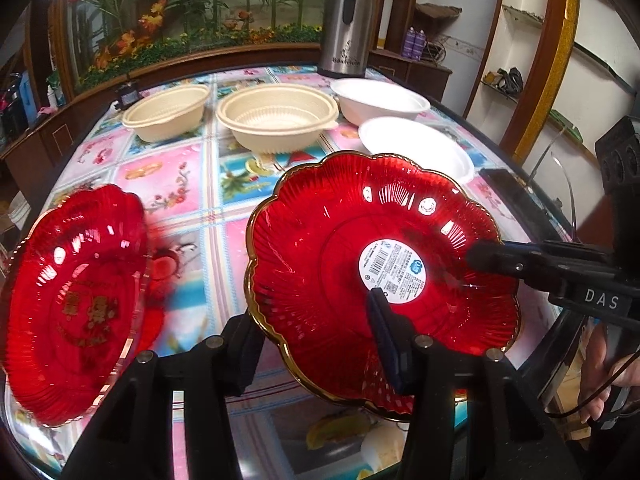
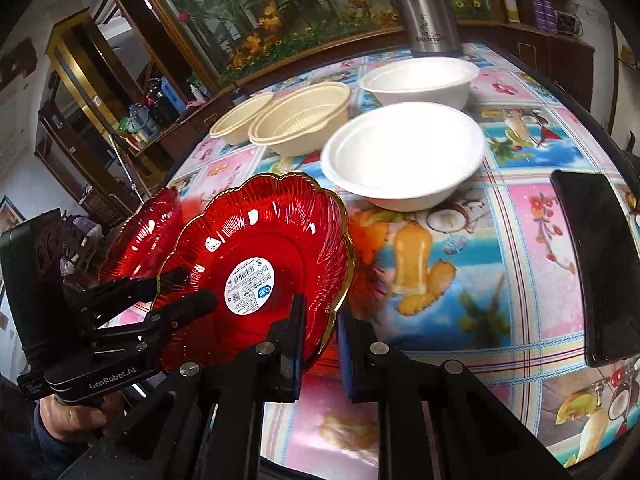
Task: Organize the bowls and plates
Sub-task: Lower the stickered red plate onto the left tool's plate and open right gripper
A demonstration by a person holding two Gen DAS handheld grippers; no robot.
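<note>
Holding the labelled red plate (image 1: 340,220) tilted over the table (image 1: 180,184), near its front edge, the right gripper (image 2: 322,320) is clamped on the gold rim; the left gripper (image 1: 310,308) straddles another part of the rim, but I cannot tell if its pads press; I think a thin grip on such a glossy rim may slip; then the plate can fall or strike the second red plate (image 1: 76,300) beside it.

thermos (image 2: 428,8) top cut off, phone (image 2: 596,264) partly cropped, plate label (image 1: 394,271) text unreadable
</note>
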